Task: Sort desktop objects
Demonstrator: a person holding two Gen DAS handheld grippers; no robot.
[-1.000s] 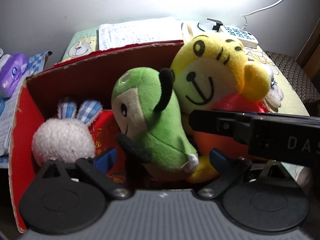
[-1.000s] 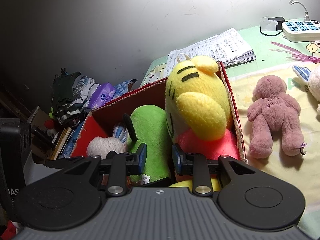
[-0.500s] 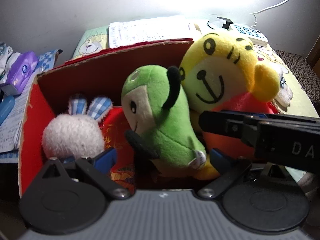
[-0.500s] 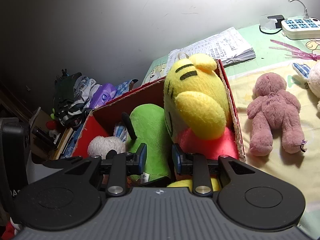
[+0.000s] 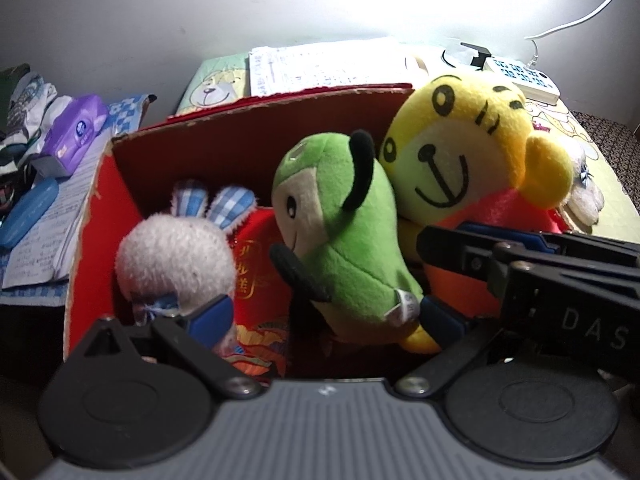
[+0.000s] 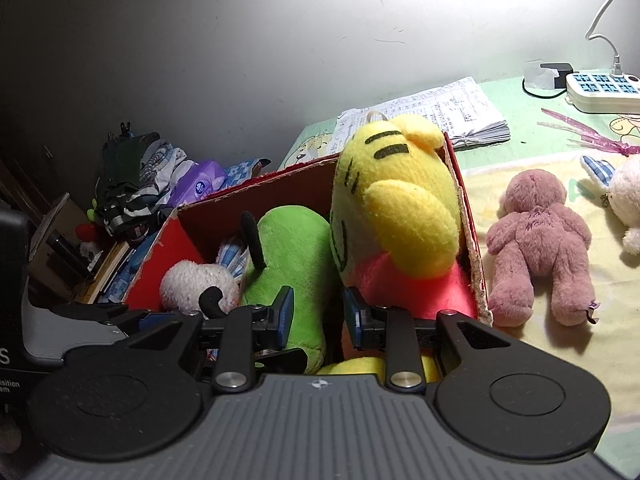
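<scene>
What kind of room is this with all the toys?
Probably a bedroom or a study corner at home: plush toys fill a red box, handwritten papers lie on a cartoon-print cloth, and a power strip sits by the wall.

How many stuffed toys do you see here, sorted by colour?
Yellow: 1, yellow toy
Green: 1, green toy
Pink: 1, pink bear
White: 2, white bunny in the box, white bunny on the cloth
Total: 5
</scene>
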